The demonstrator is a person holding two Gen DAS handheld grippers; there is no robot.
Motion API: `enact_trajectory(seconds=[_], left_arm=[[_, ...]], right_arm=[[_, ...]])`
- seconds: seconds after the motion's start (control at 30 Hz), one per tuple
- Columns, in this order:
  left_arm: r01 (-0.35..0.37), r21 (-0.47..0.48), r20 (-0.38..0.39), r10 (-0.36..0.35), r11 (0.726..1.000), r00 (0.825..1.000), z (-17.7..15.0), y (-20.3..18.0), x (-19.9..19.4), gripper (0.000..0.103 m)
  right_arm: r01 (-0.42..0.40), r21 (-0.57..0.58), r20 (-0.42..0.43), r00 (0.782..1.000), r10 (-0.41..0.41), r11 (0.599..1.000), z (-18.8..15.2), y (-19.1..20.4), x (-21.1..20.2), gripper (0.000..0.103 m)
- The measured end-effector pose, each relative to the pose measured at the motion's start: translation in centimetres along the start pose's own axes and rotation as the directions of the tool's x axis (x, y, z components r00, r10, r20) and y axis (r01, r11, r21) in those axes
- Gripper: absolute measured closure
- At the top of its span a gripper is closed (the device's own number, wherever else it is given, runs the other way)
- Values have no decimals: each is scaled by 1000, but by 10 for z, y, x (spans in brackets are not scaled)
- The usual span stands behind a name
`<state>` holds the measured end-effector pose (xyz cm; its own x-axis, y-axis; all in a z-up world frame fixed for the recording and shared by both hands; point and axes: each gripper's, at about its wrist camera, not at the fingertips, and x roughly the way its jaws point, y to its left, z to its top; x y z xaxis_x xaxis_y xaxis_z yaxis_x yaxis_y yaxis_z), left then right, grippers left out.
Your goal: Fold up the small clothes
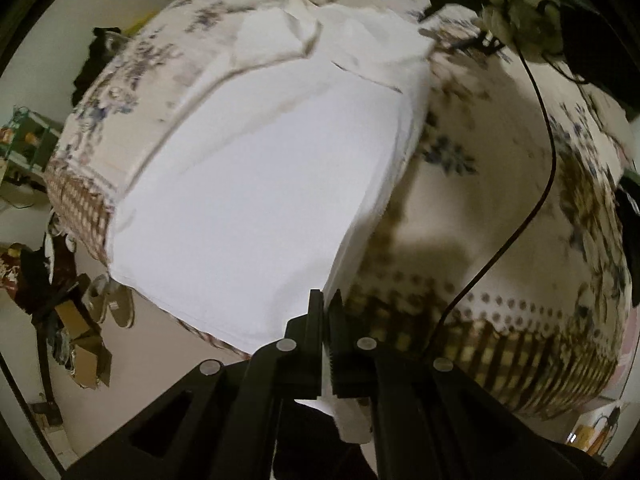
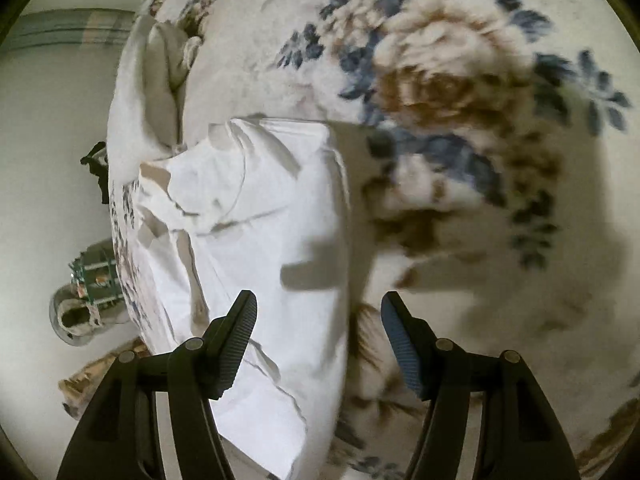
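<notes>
A white garment point(image 1: 256, 184) lies spread on a floral bedspread point(image 1: 480, 208). My left gripper point(image 1: 326, 300) is shut on the garment's near right corner, and a bit of white cloth shows below the jaws. In the right wrist view the same white garment point(image 2: 272, 232) lies partly folded, with crumpled folds at its far end. My right gripper point(image 2: 318, 308) is open and empty, just above the garment's right edge, with its left finger over the cloth and its right finger over the bedspread point(image 2: 460, 128).
A thin black cable point(image 1: 532, 184) runs across the bedspread at the right. A pale plush toy point(image 1: 520, 16) sits at the far right. Shoes point(image 1: 116, 300) and a cardboard box point(image 1: 84, 344) lie on the floor at the left. A green rack point(image 2: 96, 276) stands beyond the bed.
</notes>
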<state>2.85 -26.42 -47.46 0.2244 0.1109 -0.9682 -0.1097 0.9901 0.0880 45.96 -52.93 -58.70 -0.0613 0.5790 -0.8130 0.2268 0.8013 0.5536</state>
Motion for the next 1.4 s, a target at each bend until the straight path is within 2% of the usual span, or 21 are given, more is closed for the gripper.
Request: enact_trajectory(seconds=[0.03,0.07,0.1,0.13,0.17,0.27,0.53,0.67,0.77,0.9,1.1,1.13,1.17,1.23,1.33,1.4], left_arm=[[-2,-9,4,2,1000,1000,1,4,-1,102],[-5,-20,6,5,1000,1000,4,11,-2,102],[-8,-29,7,8,1000,1000,6,18,-2,102],[-9,-37,11,9,999,1000,8,20,-2,102],[-11,-46,15,11,999,1000,9,27,-4,102],[-8,-63,17,9,998,1000,14,49,-7,102],[38,-162,27,-34,986,999,35,134,-15,102],[57,-251,16,-55,966,998,47,193,-3,102],[64,-301,3,-66,952,998,50,231,14,102],[63,-357,-39,-82,932,996,49,282,54,102],[101,-387,-95,-149,917,984,41,328,115,101],[115,-380,-116,-170,918,978,40,331,127,98],[104,-367,-154,-170,924,973,38,335,142,98],[124,-379,-189,-207,917,960,33,343,159,97],[185,-461,-177,-295,868,939,22,365,168,94],[198,-493,-168,-316,847,934,17,378,165,86]], right_arm=[[-7,7,-2,1000,7,1000,0,3,5,37],[-23,17,-1,1000,23,1000,1,8,10,46],[-34,20,4,999,34,999,1,16,13,71],[-22,11,8,1000,22,1000,0,23,16,81],[-4,-4,21,1000,5,1000,-1,32,15,96],[28,-52,69,997,-24,998,-5,60,7,99],[88,-167,113,991,-70,982,-2,155,-28,100],[134,-202,115,987,-113,970,5,223,-11,100],[216,-244,120,974,-191,945,10,282,28,100],[311,-293,123,950,-286,904,11,334,89,101],[438,-335,144,899,-415,834,11,373,169,101],[447,-338,132,894,-428,828,13,377,180,101],[444,-339,123,895,-429,830,13,376,187,101],[418,-340,81,906,-416,843,13,379,202,101],[362,-324,37,928,-370,874,8,380,206,96],[310,-283,30,949,-315,908,2,378,190,73]])
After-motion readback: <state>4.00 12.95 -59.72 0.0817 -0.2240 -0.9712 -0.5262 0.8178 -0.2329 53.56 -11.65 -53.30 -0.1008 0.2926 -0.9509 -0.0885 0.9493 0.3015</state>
